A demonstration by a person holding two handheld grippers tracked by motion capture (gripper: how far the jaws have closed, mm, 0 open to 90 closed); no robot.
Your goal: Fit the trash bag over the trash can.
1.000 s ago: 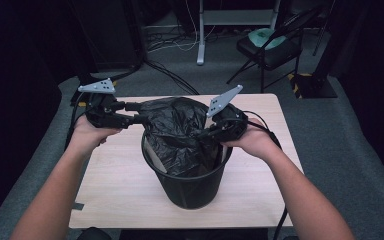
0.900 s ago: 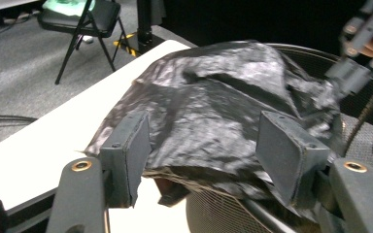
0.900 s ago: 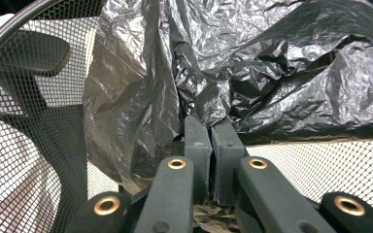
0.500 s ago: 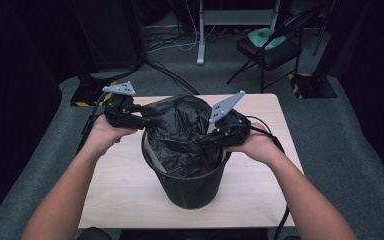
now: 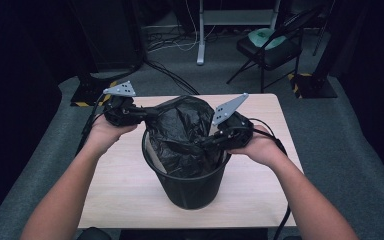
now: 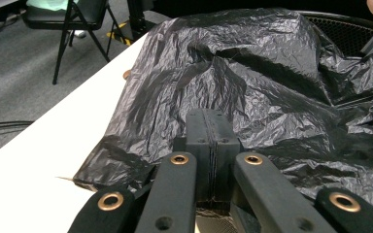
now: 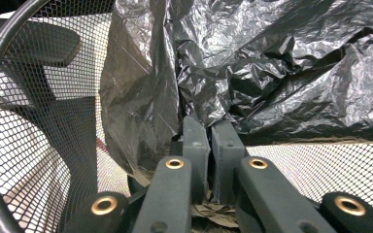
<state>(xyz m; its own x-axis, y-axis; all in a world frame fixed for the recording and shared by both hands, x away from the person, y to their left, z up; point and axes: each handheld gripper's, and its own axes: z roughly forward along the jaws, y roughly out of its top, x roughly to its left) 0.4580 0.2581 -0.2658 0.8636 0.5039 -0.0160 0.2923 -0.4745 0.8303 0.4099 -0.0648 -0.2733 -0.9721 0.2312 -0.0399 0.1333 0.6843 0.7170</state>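
Holding: both tongs pinch a black bin liner (image 5: 182,130) that sits in a black mesh wastebasket (image 5: 190,187) on the wooden bench (image 5: 115,185).
Left tongs (image 5: 147,112): jaws pressed together on the liner's edge — in the left gripper view (image 6: 209,145) the crumpled plastic rises just ahead of the tips and spreads away to their right, with bare bench to their left.
Right tongs (image 5: 207,142): jaws closed on a fold of the liner, reaching in over the wastebasket's rim; in the right gripper view (image 7: 209,145) the plastic hangs straight ahead and above the tips, the mesh wall curving round on both sides.
Bin liner: stretched between the two tongs, bunched up above the basket's mouth — its left part drawn out over the rim toward the left tongs.
Wastebasket: upright, below and between the tongs, nearer the right pair.
Hands: left hand (image 5: 105,132) behind the left tongs, right hand (image 5: 260,147) behind the right tongs, both outside the rim.
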